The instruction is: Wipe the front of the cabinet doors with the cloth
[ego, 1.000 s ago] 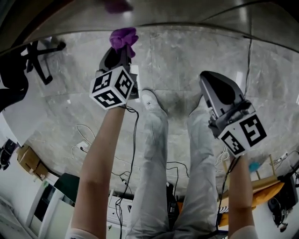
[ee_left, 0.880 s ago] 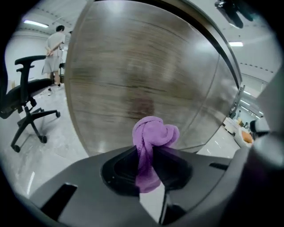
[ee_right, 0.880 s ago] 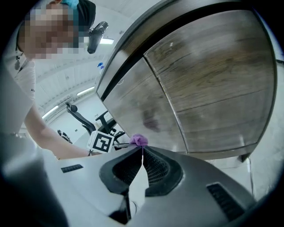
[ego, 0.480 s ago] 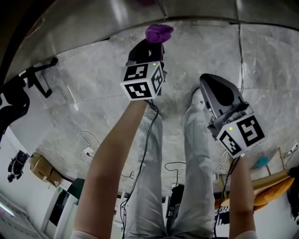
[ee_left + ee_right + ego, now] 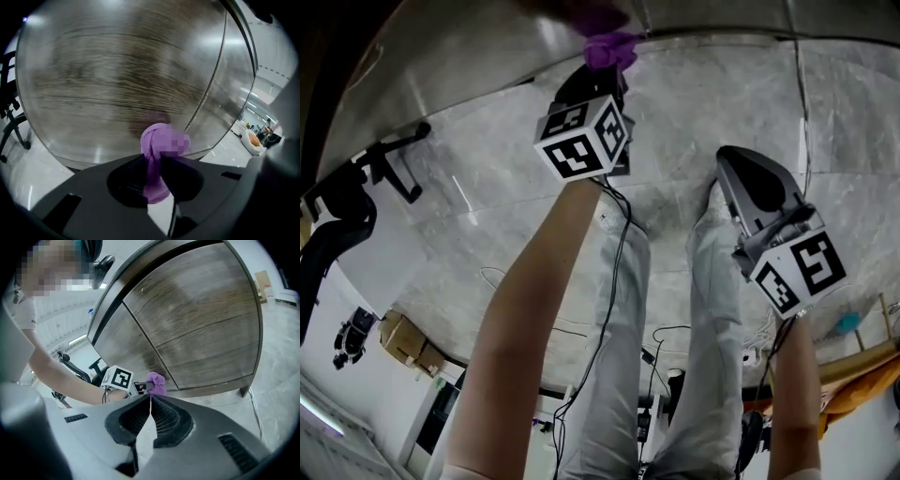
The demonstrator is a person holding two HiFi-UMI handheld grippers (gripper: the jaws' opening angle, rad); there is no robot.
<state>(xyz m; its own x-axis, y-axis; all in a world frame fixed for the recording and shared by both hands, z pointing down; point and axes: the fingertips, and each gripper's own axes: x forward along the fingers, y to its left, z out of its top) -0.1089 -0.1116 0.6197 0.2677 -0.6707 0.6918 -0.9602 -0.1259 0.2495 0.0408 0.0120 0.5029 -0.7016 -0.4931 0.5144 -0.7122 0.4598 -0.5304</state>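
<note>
A bunched purple cloth [image 5: 609, 49] is pinched in my left gripper [image 5: 602, 67], which is shut on it. In the left gripper view the cloth [image 5: 159, 150] sticks out past the jaws and presses low on the wood-grain cabinet door [image 5: 126, 79], left of the seam between the doors. The right gripper view shows the same cloth [image 5: 157, 382] against the bottom of the left door [image 5: 126, 350], beside the right door [image 5: 206, 319]. My right gripper [image 5: 150, 397] is shut with nothing in it. It hangs back from the cabinet at the right [image 5: 750, 187].
A black office chair [image 5: 384, 169] stands on the marble floor at the left. Cables [image 5: 609, 319] trail over the floor around the person's legs [image 5: 712, 309]. A cabinet foot [image 5: 243, 391] shows at the lower right corner of the cabinet.
My left gripper has carried the cloth forward and rightward until it meets the lower part of the cabinet door. The right gripper has barely moved.
</note>
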